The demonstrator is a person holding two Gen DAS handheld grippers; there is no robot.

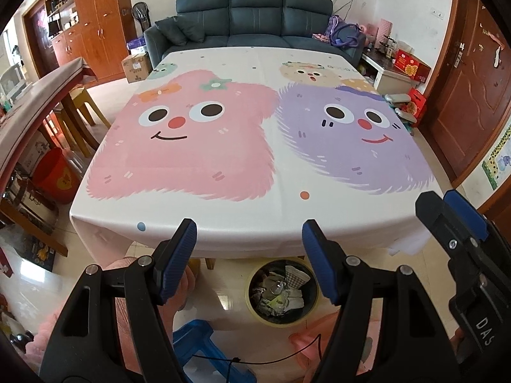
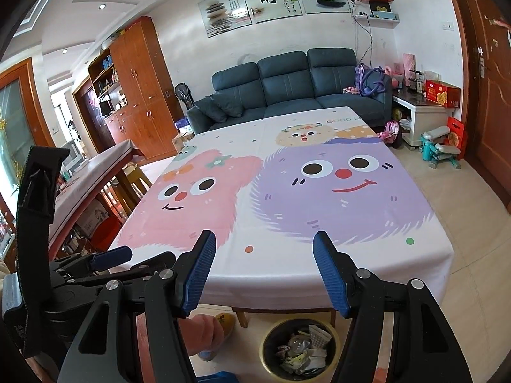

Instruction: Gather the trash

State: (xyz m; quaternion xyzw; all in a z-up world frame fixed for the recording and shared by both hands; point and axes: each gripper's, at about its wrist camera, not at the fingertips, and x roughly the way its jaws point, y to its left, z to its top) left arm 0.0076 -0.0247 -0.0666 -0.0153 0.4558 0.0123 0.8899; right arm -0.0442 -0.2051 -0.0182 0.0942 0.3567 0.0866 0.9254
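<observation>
Blue-padded fingers of the left gripper [image 1: 249,260] stand spread and hold nothing, poised above the near table [image 1: 242,223] edge. Below them on the floor sits the bin [image 1: 282,290], packed with wrappers and crumpled paper, beside a blue stool [image 1: 194,338]. The right gripper [image 1: 453,210] shows at the side.

From the right wrist view, the right gripper [image 2: 262,271] is likewise released and bare, over the same edge. The bin [image 2: 298,351] lies under its fingers; the left gripper [image 2: 108,258] hangs beside it. No loose trash shows on the tablecloth [image 2: 287,191], so collecting looks finished. A good close: scan the floor around the bin for strays before drawing back, keeping both tools clear of the cloth.
</observation>
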